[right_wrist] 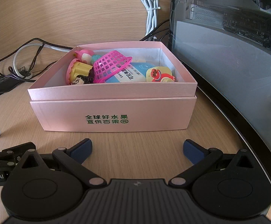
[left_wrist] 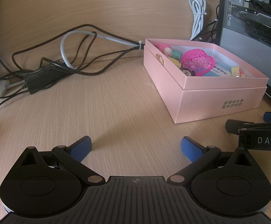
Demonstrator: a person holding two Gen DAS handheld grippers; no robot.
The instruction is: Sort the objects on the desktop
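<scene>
A pink box (right_wrist: 113, 117) (left_wrist: 215, 104) with green lettering stands on the wooden desk. Inside lie a pink mesh basket (right_wrist: 110, 66) (left_wrist: 198, 60) tipped on its side, a blue-and-white packet (right_wrist: 128, 75), a yellow card with a red bear (right_wrist: 158, 74), a yellow-and-pink toy (right_wrist: 77, 70) and a small doll's head (right_wrist: 78, 81). My right gripper (right_wrist: 137, 150) is open just in front of the box, nothing between its fingers. My left gripper (left_wrist: 136, 147) is open over bare desk, left of the box. The right gripper's fingers (left_wrist: 255, 127) show at the left view's right edge.
A tangle of black and grey cables with a black power adapter (left_wrist: 42, 78) lies at the back left. A coiled white cable (right_wrist: 151, 5) hangs against the wooden back panel. A glass-sided computer case (right_wrist: 228, 46) stands right of the box. Bare desk lies before both grippers.
</scene>
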